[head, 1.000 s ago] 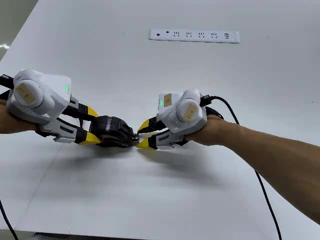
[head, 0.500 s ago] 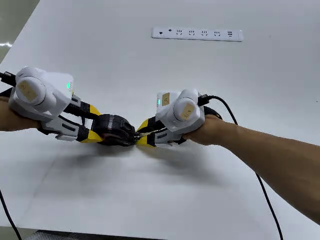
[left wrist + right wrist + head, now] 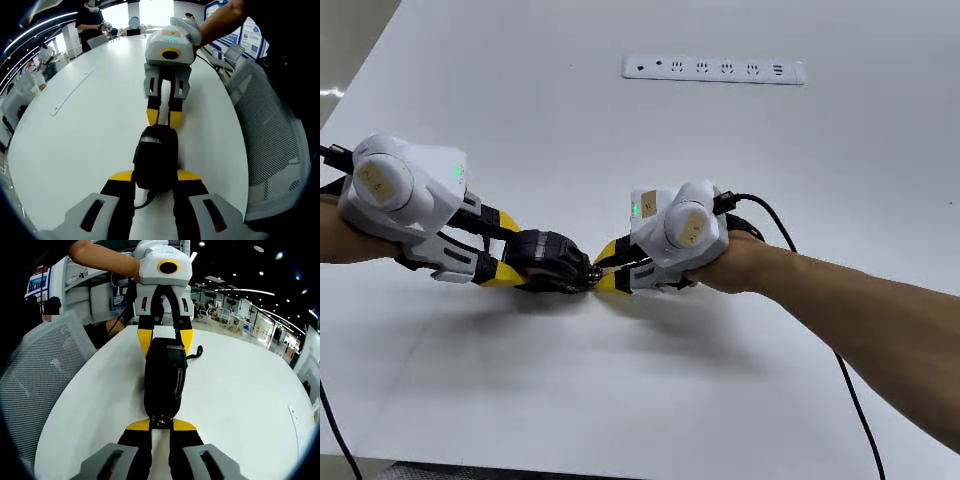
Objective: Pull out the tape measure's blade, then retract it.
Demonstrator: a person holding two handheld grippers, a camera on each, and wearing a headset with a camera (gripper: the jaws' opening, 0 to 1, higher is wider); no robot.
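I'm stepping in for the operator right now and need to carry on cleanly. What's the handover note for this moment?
Left gripper: shut on the tape measure, low over the table.
Right gripper: facing it, shut on the blade hook at the case mouth.
No blade length is drawn out.
Done: both grips set; whether a pull already happened cannot be told.
Left: if not, draw the grippers apart, then let the blade retract.

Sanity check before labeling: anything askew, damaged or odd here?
Nothing stands out. The left gripper clamps the black tape measure squarely, the right gripper pinches the blade tip at the case mouth, and the power strip lies flat on the white table.
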